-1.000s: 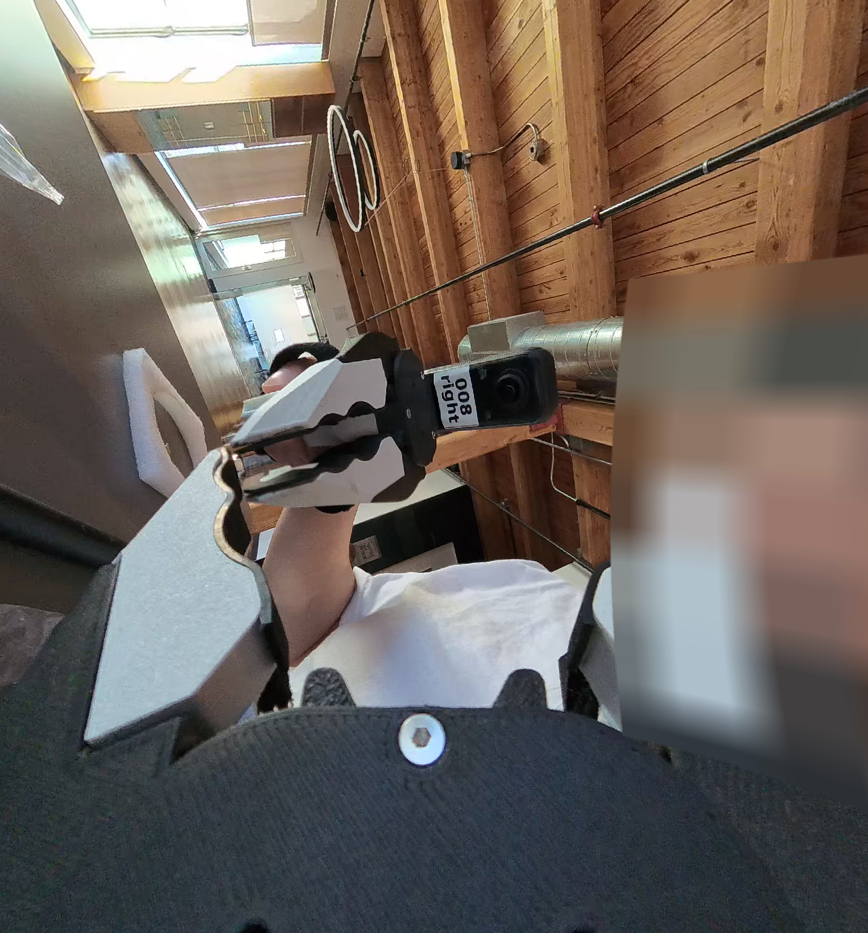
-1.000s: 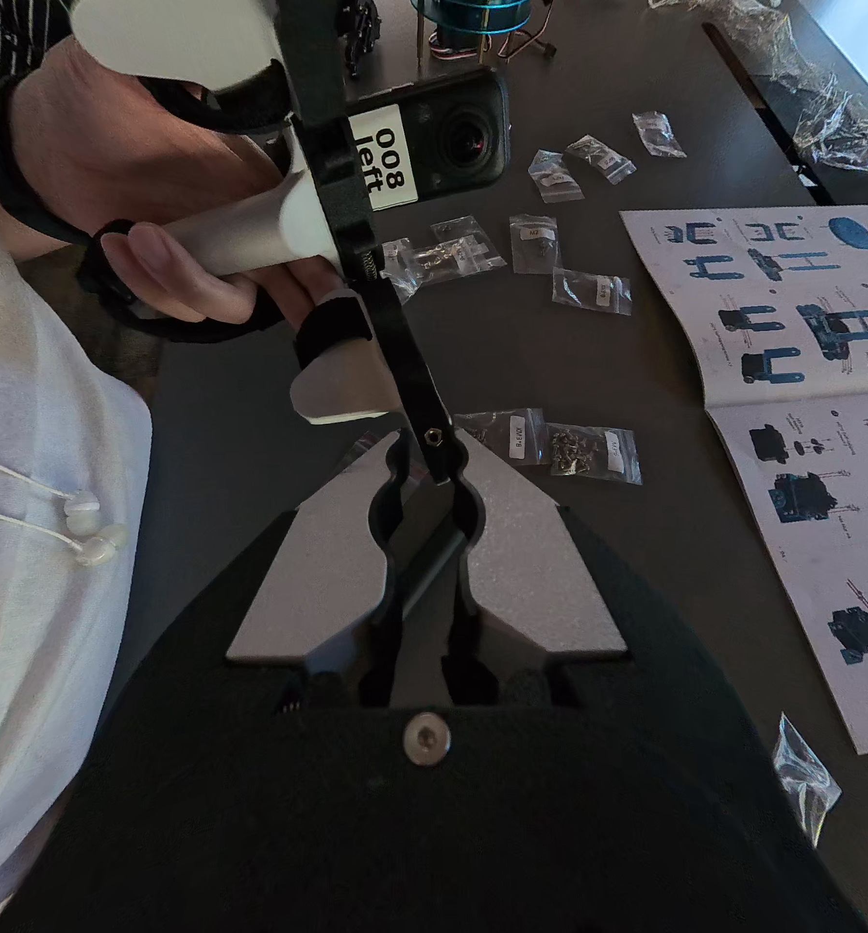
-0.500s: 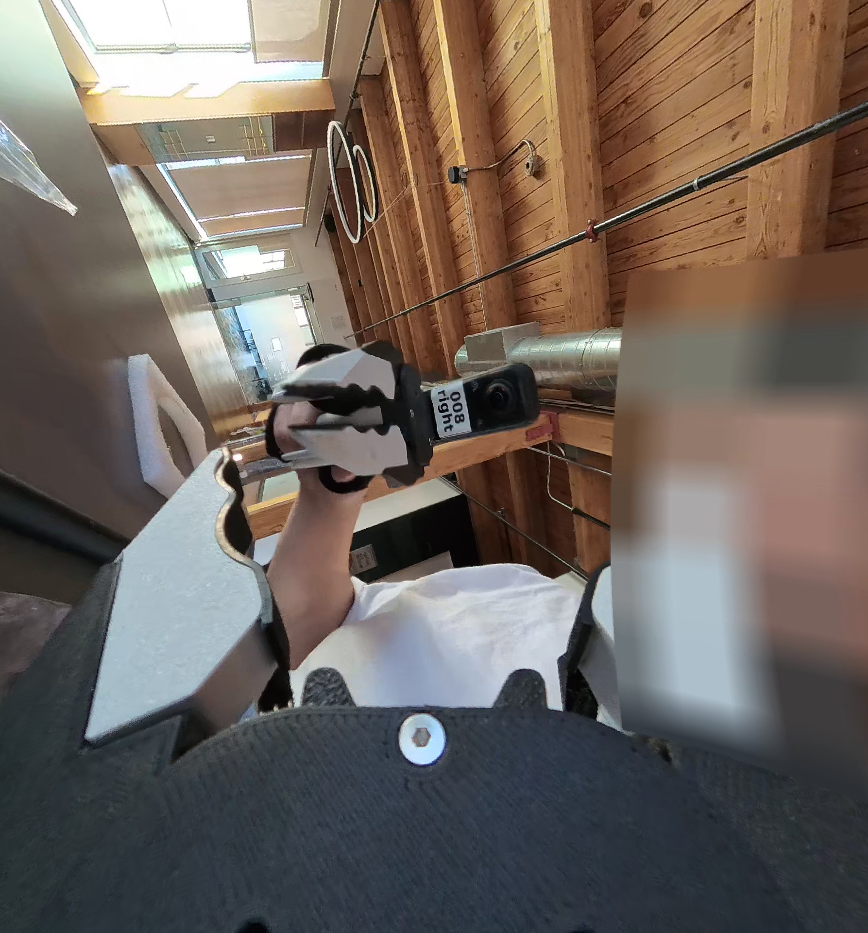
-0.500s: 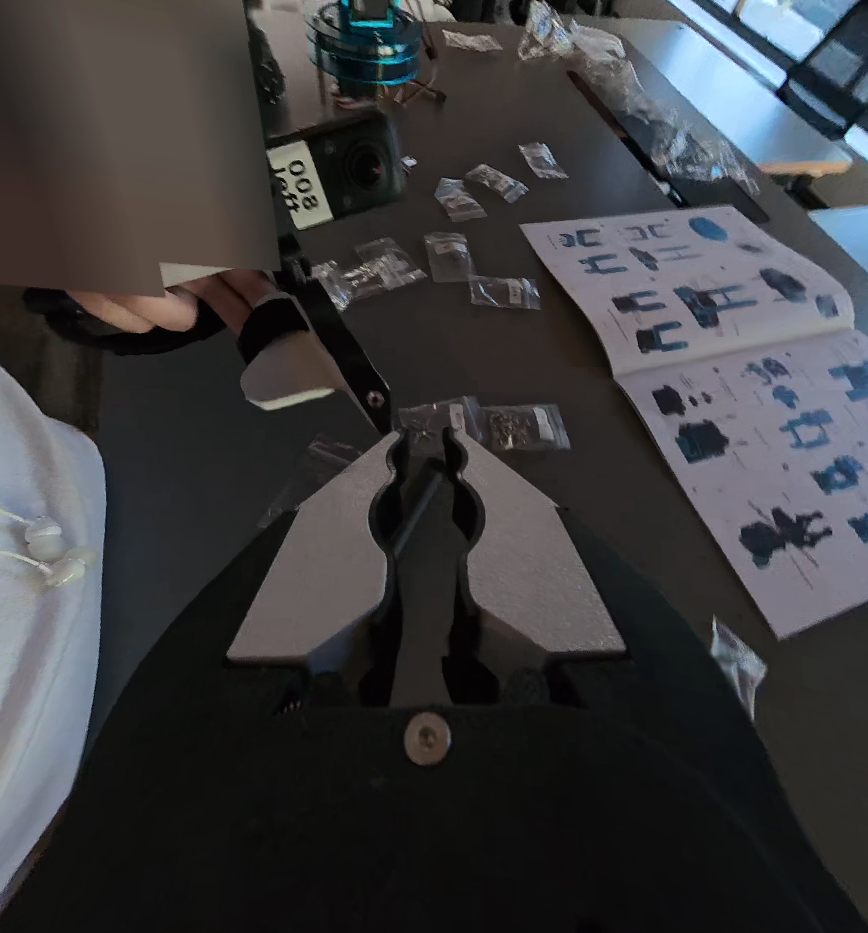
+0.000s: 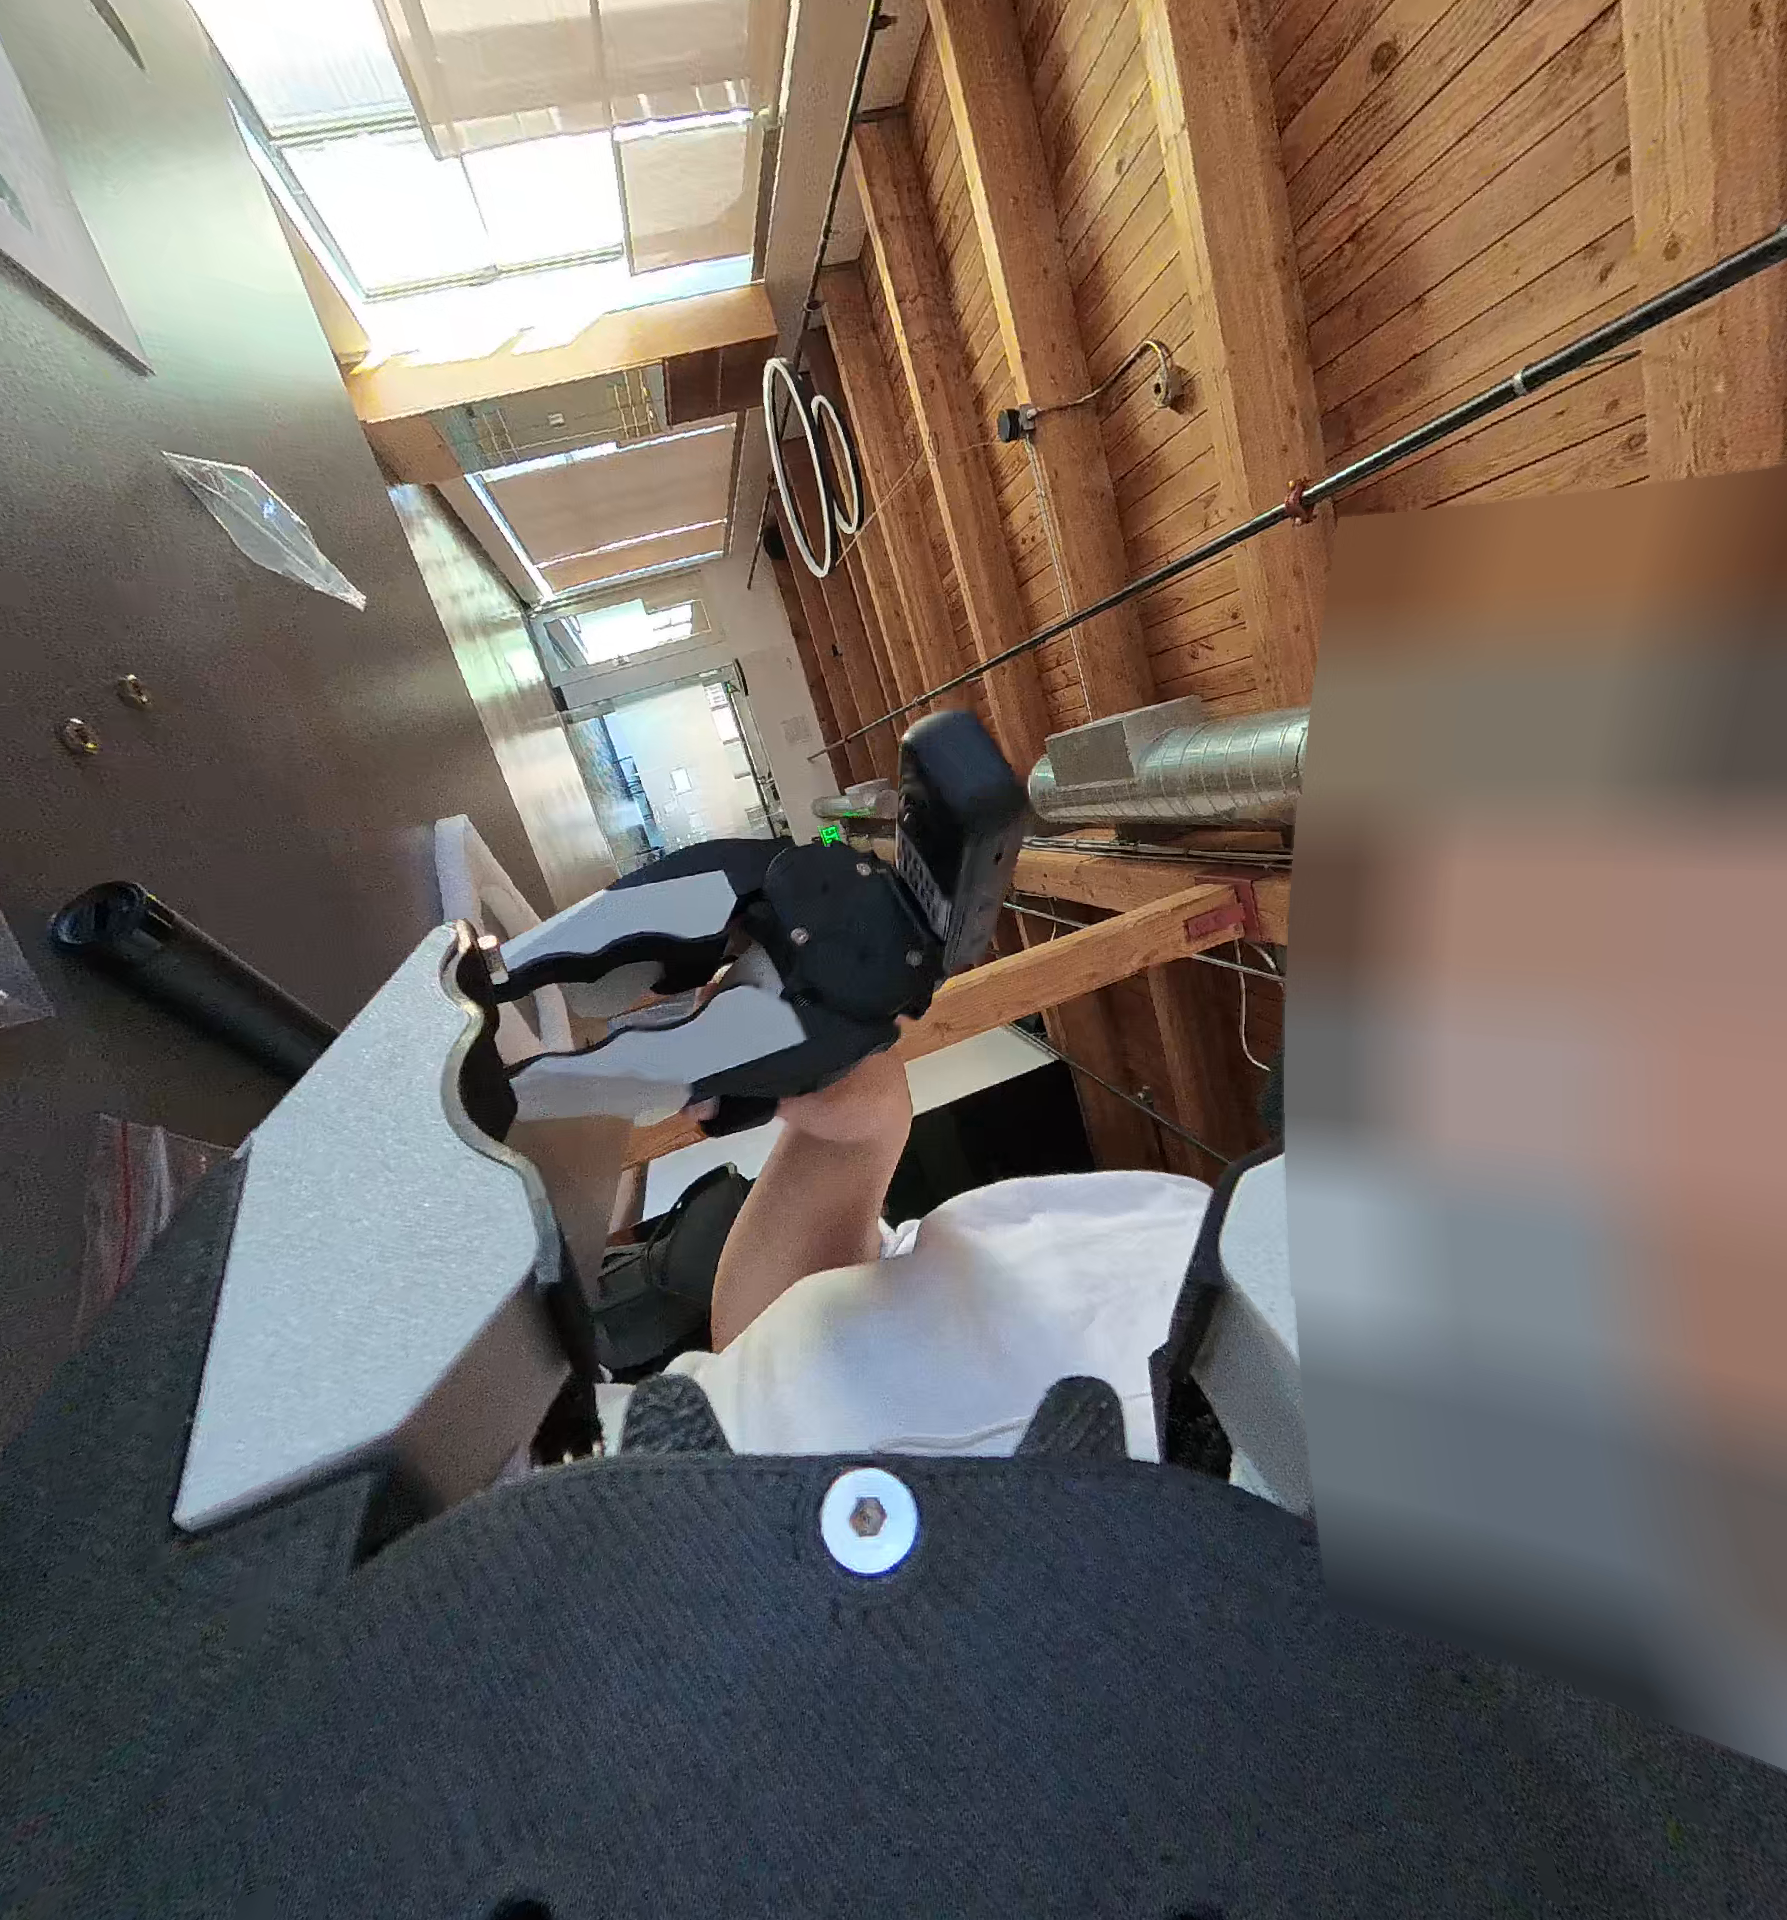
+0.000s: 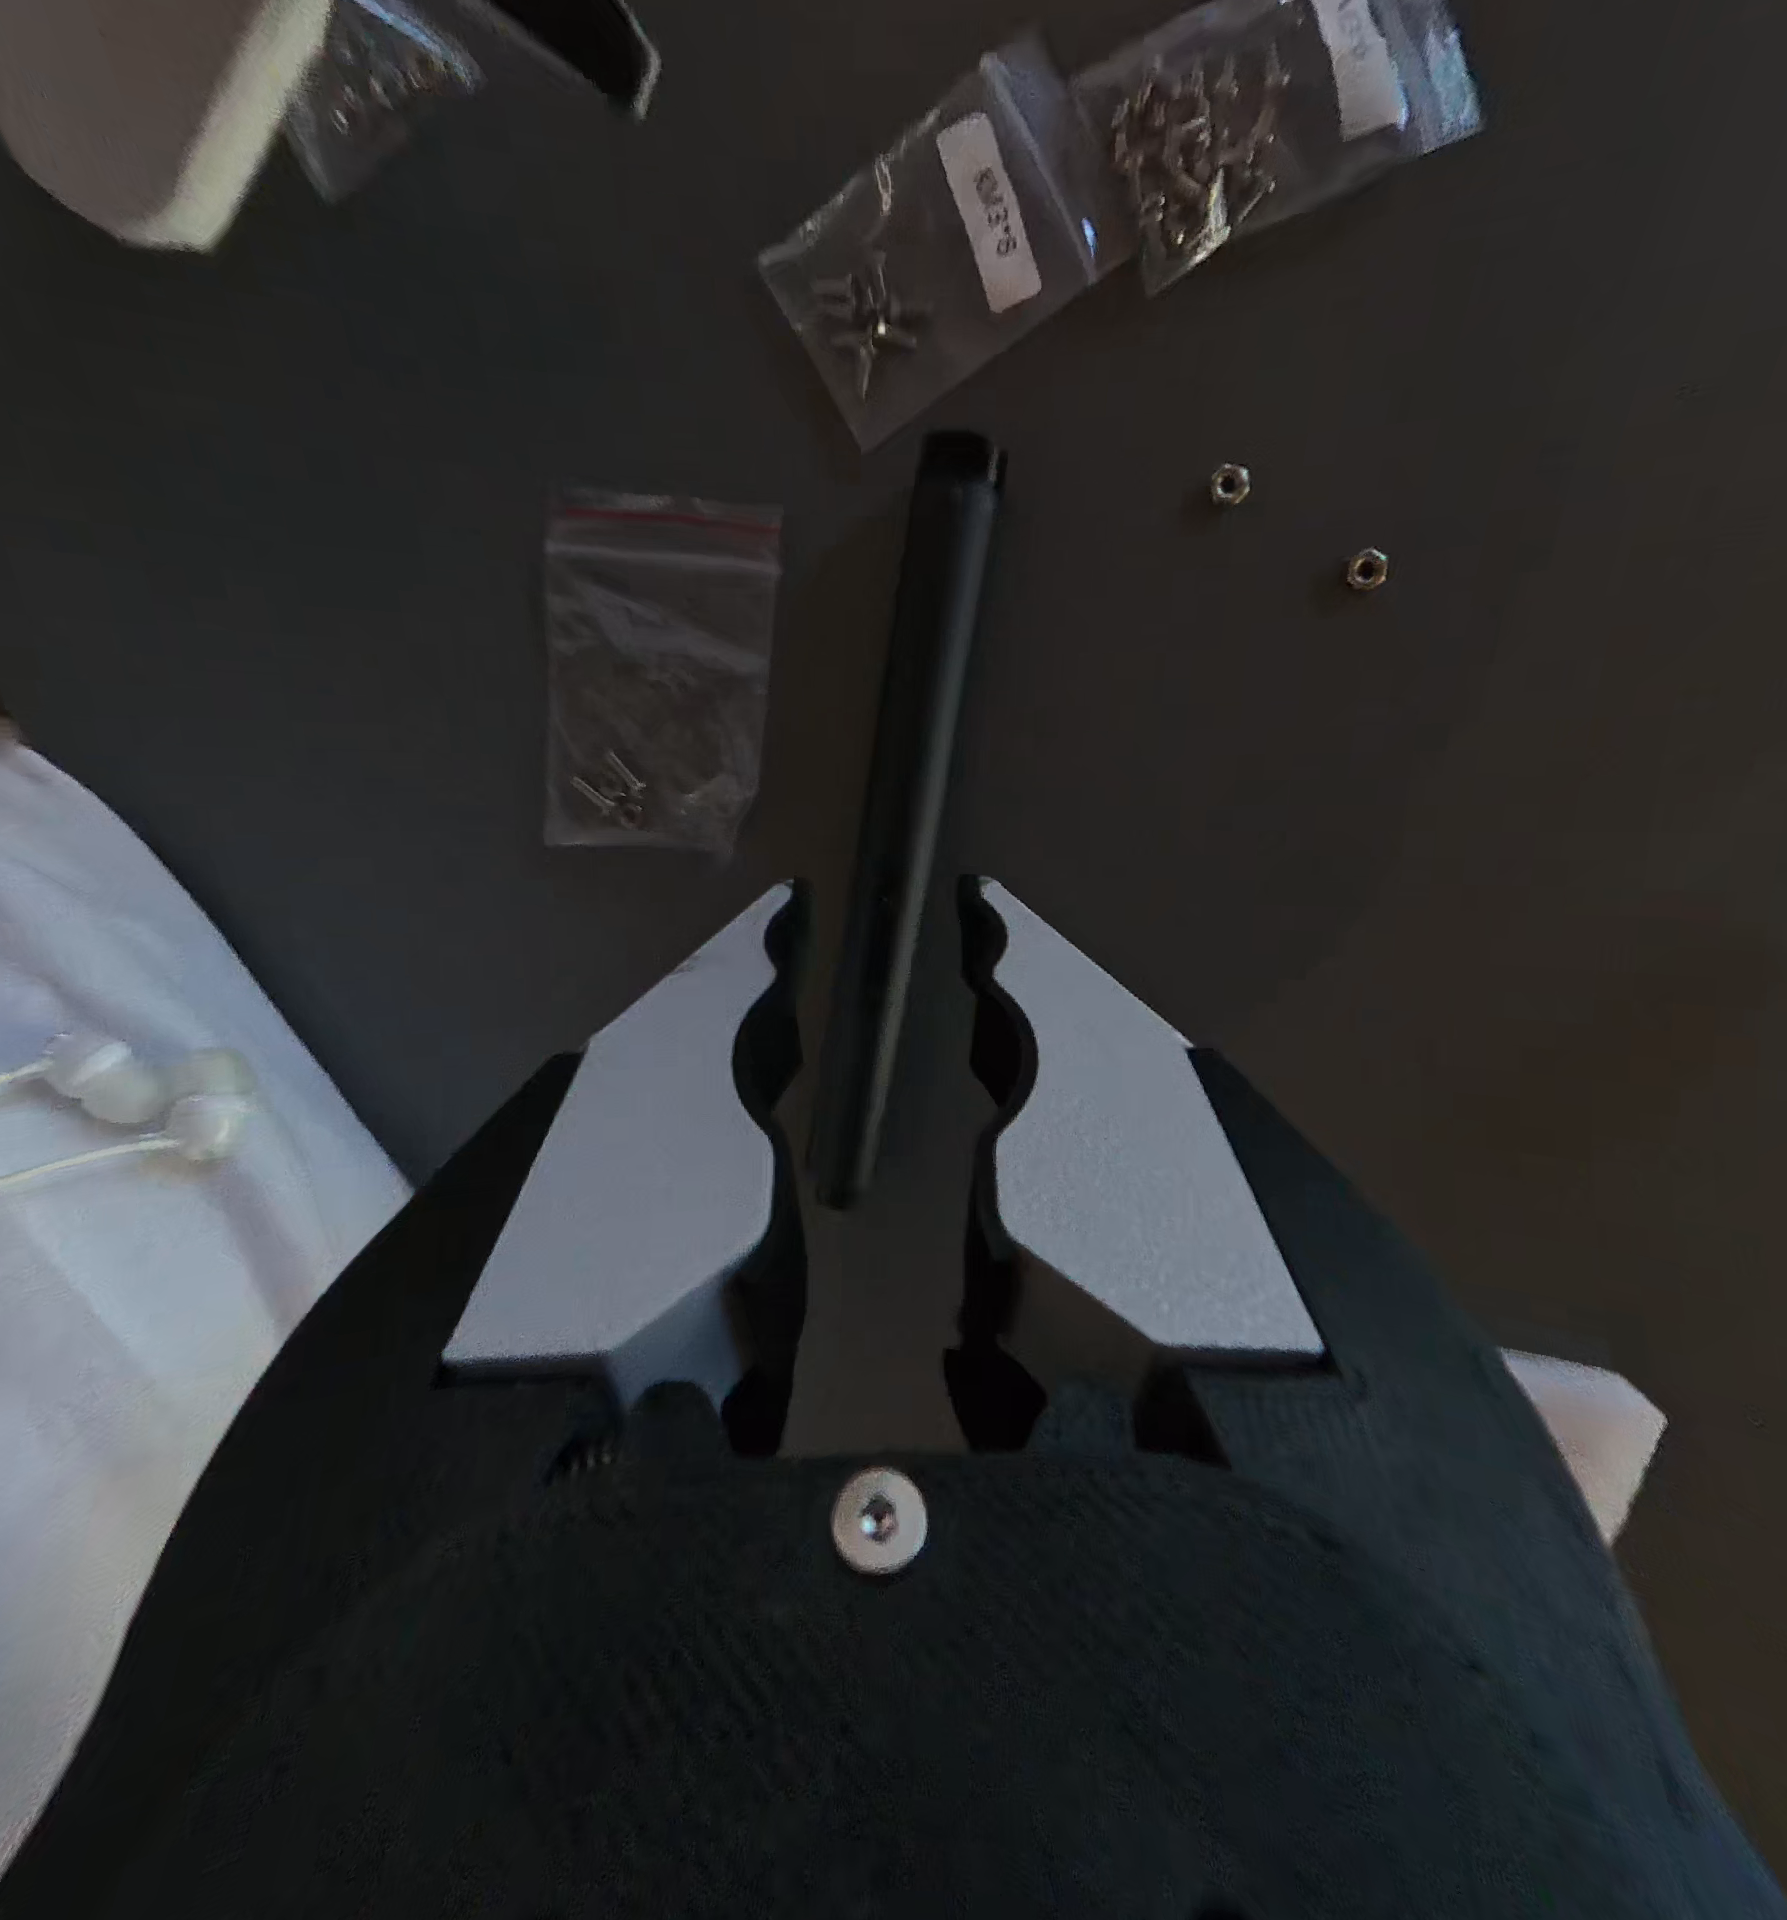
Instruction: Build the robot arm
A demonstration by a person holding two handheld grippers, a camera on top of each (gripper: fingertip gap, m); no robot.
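Observation:
A black rod [image 6: 910, 810] lies on the dark table [image 6: 1440, 935], pointing away from me. My right gripper [image 6: 878, 888] is open just above it, with a grey finger on each side of the rod's near end and neither touching it. The left wrist view shows the rod [image 5: 182, 977] flat on the table and the right gripper [image 5: 525, 1018] open above it. My left gripper [image 5: 847, 1070] is wide open and empty, pointing up toward the person. Its right finger is partly hidden by a blur patch. A blurred white finger [image 6: 120, 114] of it shows at the top left of the right wrist view.
Clear bags of screws [image 6: 910, 260] [image 6: 1284, 135] lie beyond the rod, and a red-zip bag [image 6: 660, 665] lies to its left. Two loose nuts [image 6: 1230, 481] [image 6: 1367, 567] lie to its right. The person's white shirt [image 6: 89, 1247] with earphones [image 6: 141, 1091] is at the left.
My right gripper was shut on the black rod. It has tipped down toward the table and opened, and the rod now lies loose on the table. The left gripper has stayed open.

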